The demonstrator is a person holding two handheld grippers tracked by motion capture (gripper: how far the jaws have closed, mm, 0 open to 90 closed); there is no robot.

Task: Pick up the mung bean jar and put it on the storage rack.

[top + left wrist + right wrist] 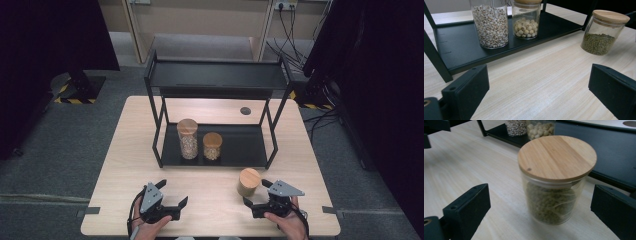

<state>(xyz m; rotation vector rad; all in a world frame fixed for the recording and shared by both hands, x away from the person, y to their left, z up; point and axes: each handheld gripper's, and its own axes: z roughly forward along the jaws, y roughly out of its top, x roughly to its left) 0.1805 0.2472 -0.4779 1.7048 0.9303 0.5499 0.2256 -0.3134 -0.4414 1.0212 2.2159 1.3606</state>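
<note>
Right gripper (541,212) fingers wide apart flanking green-bean jar (554,182) untouched, left gripper (536,95) fingers spread, empty

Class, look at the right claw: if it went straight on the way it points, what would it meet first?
Most likely the jar of green beans with the wooden lid: it stands on the table, centred ahead of the open right claw. The black shelf lies behind it.

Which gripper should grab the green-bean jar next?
Right. The right gripper is open and right next to the jar, which stands on the table between its fingers in its own view. The left gripper is open too, but farther off, with bare table between.
</note>
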